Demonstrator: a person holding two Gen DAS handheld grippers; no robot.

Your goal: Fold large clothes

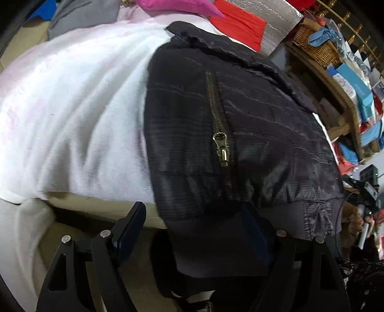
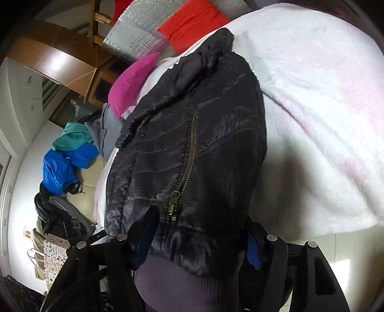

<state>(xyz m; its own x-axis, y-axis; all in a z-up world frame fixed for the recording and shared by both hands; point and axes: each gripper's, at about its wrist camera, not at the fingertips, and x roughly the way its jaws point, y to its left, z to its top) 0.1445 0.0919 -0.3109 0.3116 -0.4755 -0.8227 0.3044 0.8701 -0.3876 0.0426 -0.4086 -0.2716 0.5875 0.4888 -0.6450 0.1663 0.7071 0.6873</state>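
A black quilted jacket (image 1: 240, 120) (image 2: 192, 120) lies zipped up on a white fluffy blanket (image 1: 72, 96) (image 2: 324, 96). Its brass zipper pull (image 1: 222, 148) (image 2: 174, 204) points toward me. The ribbed hem (image 1: 216, 240) (image 2: 187, 288) hangs over the near edge of the bed. My left gripper (image 1: 194, 211) is open and straddles the hem's left part, with a clear gap between its left finger (image 1: 129, 230) and the cloth. My right gripper (image 2: 201, 216) is open too, a finger on each side of the flat, unbunched hem.
A pink garment (image 2: 134, 81) and a red cloth (image 1: 240, 21) lie at the far end of the bed. A cluttered wooden shelf with a wicker basket (image 1: 316, 45) stands to the right. Blue and teal clothes (image 2: 64, 165) and a printed paper bag (image 2: 52, 259) are on the left.
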